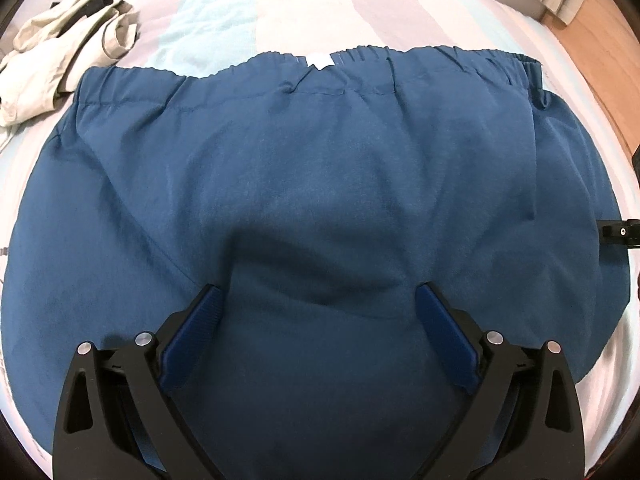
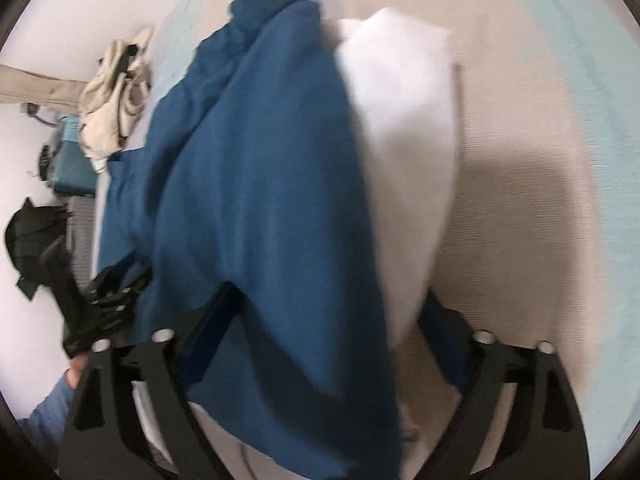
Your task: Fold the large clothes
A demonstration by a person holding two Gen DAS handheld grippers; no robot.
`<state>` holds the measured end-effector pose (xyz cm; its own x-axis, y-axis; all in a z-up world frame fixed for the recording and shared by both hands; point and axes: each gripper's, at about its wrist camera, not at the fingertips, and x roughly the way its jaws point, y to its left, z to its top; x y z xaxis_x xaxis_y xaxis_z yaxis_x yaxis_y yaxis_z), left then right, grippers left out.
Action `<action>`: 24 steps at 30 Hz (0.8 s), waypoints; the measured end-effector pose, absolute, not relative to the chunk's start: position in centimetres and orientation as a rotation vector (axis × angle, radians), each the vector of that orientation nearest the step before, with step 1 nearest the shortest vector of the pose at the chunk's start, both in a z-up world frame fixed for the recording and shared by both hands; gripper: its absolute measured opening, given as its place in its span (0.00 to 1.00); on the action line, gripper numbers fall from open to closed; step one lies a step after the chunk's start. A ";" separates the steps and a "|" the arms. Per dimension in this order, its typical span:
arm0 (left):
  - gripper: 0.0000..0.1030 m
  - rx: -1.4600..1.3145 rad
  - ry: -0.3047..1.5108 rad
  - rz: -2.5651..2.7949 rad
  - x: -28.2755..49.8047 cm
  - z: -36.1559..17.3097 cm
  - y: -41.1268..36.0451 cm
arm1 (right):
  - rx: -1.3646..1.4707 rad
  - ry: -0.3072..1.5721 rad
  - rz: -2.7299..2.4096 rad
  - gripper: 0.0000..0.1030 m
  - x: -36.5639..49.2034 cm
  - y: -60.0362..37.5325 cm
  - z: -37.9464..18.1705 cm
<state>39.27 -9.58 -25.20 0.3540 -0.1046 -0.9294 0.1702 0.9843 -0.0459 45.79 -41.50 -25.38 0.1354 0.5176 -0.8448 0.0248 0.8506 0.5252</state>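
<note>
In the left wrist view we see the blue garment spread flat over the striped bed sheet, filling most of the frame, its elastic waistband running along the upper edge. Our left gripper stands at the bottom centre with its jaws wide apart, blue pads just over the cloth and nothing pinched between them. A crumpled beige garment lies in the upper left, just beside the blue one.

In the right wrist view, which is blurred, a fold of the same blue garment with its white lining hangs through the middle of the frame. Our right gripper has its jaws set wide with the cloth lying between them; whether the pads press on it we cannot tell. The beige garment sits upper left, and the left gripper shows at the left edge.
</note>
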 end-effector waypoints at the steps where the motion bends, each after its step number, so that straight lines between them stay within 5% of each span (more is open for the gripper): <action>1: 0.93 0.061 1.195 -0.176 39.2 -25.2 -9.6 | 0.472 1.398 0.399 0.74 46.2 -41.2 -25.3; 7: 0.93 0.065 1.197 -0.173 39.1 -25.3 -9.7 | 0.515 1.427 0.400 0.72 46.8 -40.1 -26.5; 14: 0.93 0.065 1.212 -0.170 39.4 -25.2 -9.7 | 0.579 1.503 0.399 0.39 47.2 -39.4 -26.9; 24: 0.92 0.060 1.225 -0.180 39.6 -24.9 -9.6 | 0.522 1.508 0.282 0.45 46.8 -37.5 -26.7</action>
<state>39.62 -9.62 -24.92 0.3266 -0.1047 -0.9394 0.1692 0.9843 -0.0509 46.84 -37.47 -26.70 0.0589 0.4881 -0.8708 0.1410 0.8595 0.4913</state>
